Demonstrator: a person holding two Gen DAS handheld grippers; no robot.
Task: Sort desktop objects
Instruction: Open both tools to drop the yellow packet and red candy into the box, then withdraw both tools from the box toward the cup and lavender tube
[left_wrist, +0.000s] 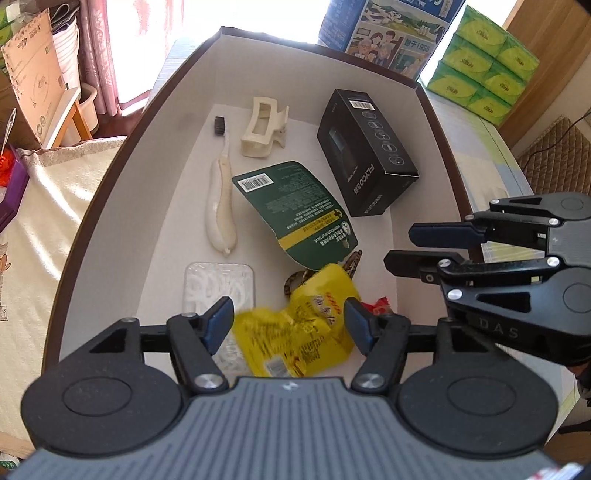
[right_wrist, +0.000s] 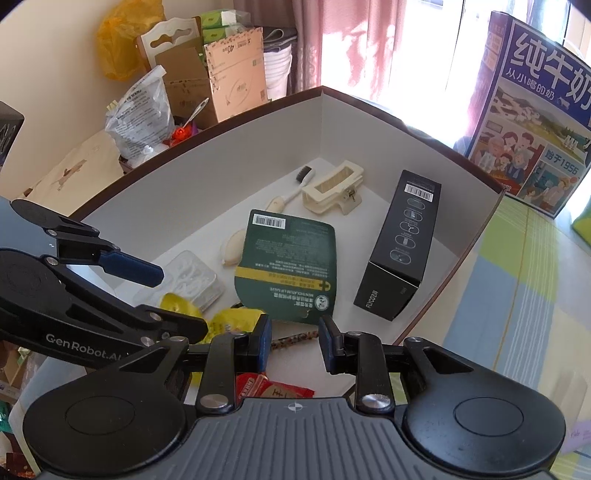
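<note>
A brown-rimmed box with white walls (left_wrist: 177, 110) holds a black carton (left_wrist: 365, 155), a green card (left_wrist: 295, 210), a cream hair claw (left_wrist: 262, 129), a white brush (left_wrist: 221, 199), a clear plastic case (left_wrist: 218, 280), a leopard hair tie (left_wrist: 351, 264) and a red packet (left_wrist: 378, 304). My left gripper (left_wrist: 288, 310) hangs open over the near end. A blurred yellow packet (left_wrist: 306, 332) shows between and below its fingers, free of the pads. My right gripper (right_wrist: 294, 323) hovers shut beside it over the hair tie (right_wrist: 295, 338), with nothing between its pads.
Behind the box stand a blue milk carton case (left_wrist: 391, 33) and stacked green tissue packs (left_wrist: 484, 70). Cardboard boxes (left_wrist: 33, 74) and a cream cloth (left_wrist: 55, 221) lie to the left. A pastel striped tabletop (right_wrist: 517, 295) runs along the right.
</note>
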